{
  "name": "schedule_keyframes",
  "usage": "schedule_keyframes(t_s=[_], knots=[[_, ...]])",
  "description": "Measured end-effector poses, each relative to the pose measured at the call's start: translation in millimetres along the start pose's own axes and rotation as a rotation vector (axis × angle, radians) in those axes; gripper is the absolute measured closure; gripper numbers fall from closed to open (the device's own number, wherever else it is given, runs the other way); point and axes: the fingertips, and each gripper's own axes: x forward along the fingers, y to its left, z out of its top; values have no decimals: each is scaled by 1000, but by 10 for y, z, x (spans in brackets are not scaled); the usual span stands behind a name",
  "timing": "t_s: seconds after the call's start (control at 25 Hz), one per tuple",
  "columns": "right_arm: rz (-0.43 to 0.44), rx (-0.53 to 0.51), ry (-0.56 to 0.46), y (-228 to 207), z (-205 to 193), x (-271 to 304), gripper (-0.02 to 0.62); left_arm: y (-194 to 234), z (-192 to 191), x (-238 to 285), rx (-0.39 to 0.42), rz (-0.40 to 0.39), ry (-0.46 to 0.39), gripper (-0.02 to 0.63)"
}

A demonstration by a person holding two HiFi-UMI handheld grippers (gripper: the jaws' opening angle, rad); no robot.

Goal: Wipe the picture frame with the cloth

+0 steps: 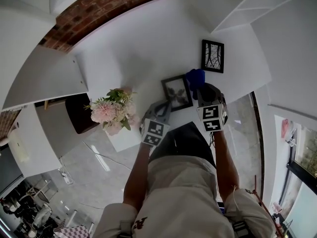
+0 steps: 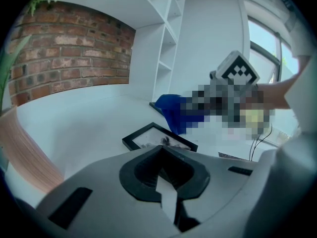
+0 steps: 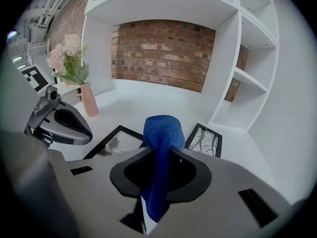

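Observation:
A black picture frame (image 1: pixel 177 92) with a leaf print lies flat on the white shelf surface; it also shows in the left gripper view (image 2: pixel 157 137) and the right gripper view (image 3: pixel 115 142). My right gripper (image 1: pixel 199 87) (image 3: pixel 161 155) is shut on a blue cloth (image 1: pixel 195 76) (image 3: pixel 162 130), which hangs just above the frame's far right corner. My left gripper (image 1: pixel 165 106) (image 2: pixel 162 156) is shut and empty, just short of the frame's near left edge. The cloth (image 2: pixel 173 111) shows beyond the frame in the left gripper view.
A second black frame (image 1: pixel 212 56) (image 3: pixel 204 139) lies farther back on the right. A pink vase (image 3: pixel 89 99) of flowers (image 1: pixel 113 110) stands at the left. A brick wall (image 3: pixel 163 53) and white shelf dividers (image 3: pixel 223 83) close the back and right.

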Motion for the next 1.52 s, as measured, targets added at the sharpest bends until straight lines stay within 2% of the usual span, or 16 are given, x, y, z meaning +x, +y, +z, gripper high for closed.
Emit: schedule_keyframes(t_s=[0.32,0.76,1.24,1.52], knots=[[-17,1,-62,19,221,-394,528,-74,356,-184,32,15,-70,603],[-5,-29,-167,128,685,-935,528,-193,1070,-683,68,23,-222,603],[1,-29,-364,124,1447,-1547,526,-229,1864,-1372,92,42,-401,603],[30,-13,-488,127,1829,-1837,527,-184,2155,-1667,96,83,-481,603]])
